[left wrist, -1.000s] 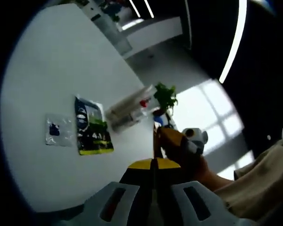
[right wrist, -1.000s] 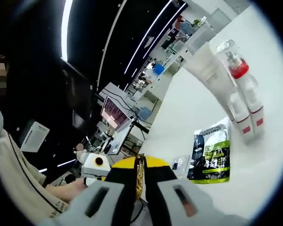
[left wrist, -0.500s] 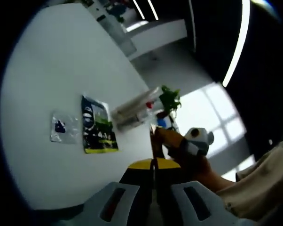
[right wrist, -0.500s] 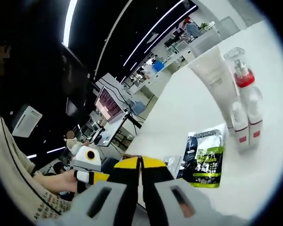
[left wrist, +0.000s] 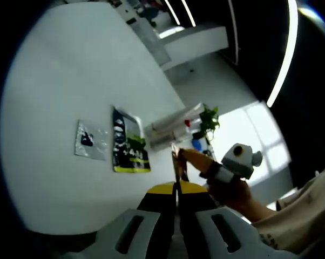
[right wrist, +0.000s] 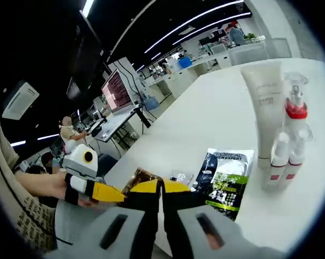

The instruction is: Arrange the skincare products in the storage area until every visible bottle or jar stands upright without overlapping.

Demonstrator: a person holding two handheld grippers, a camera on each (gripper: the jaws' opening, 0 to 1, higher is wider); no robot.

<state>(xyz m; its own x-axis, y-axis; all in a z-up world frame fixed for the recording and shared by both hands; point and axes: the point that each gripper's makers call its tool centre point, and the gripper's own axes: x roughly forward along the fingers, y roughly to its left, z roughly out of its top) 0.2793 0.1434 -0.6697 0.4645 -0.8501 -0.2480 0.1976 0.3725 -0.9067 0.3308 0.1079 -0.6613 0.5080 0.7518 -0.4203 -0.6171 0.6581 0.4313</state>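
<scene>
Now both grippers are hovering with jaws pressed together, gripping nothing: left gripper (left wrist: 176, 197); right gripper (right wrist: 161, 193); on the white surface (right wrist: 216, 116) a white tube (right wrist: 265, 116) is standing upright, a red-collared pump bottle (right wrist: 295, 121) and two small bottles (right wrist: 285, 159) just beside it; a black-and-green sachet (right wrist: 225, 175) is lying flat near the tube, a small foil packet (left wrist: 91, 141) beside the sachet

One white tube (right wrist: 264, 110), three pump bottles (right wrist: 295, 116), two flat sachets (right wrist: 225, 175).

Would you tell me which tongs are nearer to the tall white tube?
Right. The right tongs point toward the white tube; the left tongs sit farther out, on their left.
</scene>
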